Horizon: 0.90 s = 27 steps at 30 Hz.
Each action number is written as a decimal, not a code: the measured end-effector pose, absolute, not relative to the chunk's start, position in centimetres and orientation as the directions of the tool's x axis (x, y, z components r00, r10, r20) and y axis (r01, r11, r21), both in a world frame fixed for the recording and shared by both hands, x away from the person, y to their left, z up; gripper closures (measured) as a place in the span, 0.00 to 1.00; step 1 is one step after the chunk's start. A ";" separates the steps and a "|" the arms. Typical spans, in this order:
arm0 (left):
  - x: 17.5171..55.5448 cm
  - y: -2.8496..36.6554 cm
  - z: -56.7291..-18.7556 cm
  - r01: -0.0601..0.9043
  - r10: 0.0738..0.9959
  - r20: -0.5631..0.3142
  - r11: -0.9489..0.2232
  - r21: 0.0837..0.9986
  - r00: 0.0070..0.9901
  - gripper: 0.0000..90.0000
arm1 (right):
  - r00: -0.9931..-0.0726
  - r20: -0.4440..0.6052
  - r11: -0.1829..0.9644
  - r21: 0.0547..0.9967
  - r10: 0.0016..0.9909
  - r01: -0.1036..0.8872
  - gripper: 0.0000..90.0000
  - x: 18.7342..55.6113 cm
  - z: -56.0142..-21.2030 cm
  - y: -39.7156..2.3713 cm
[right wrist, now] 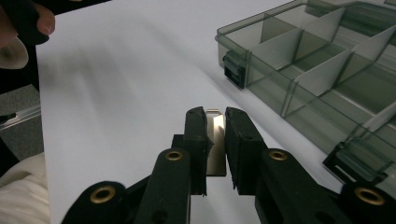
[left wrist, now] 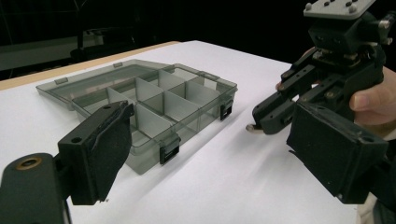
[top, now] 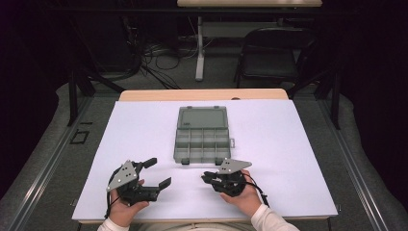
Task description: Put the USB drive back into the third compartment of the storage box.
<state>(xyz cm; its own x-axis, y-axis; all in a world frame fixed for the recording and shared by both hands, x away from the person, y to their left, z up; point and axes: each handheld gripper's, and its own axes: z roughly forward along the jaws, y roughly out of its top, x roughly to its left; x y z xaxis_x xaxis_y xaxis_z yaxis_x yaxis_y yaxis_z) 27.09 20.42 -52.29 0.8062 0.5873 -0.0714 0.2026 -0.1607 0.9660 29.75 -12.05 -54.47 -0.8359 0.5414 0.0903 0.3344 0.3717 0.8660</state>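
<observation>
A smoky clear plastic organizer box point(top: 202, 139) lies open at mid-table, its lid flat on the far side and its divided compartments empty. My right gripper point(top: 204, 176) sits low over the white surface, just in front of the box's near right corner. It is shut on a small flat shiny metal piece point(right wrist: 216, 140), whose tip pokes out beyond the jaws point(left wrist: 251, 127). My left gripper point(top: 159, 172) rests near the front left, open, with nothing between its wide-spread pads point(left wrist: 112, 149). From there I see the box point(left wrist: 140, 98) and the right gripper point(left wrist: 261, 122).
A white sheet point(top: 288, 144) covers the wooden table. The box's black latches point(right wrist: 233, 67) face the near side. Beyond the table stand a dark folding chair point(top: 272, 53), a table leg and floor cables.
</observation>
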 end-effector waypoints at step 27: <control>27.1 20.4 -52.3 0.202 0.588 -0.071 -0.159 0.966 0.806 0.15 | -0.784 0.108 0.270 0.903 0.611 0.335 0.88 30.6 -52.4 -15.1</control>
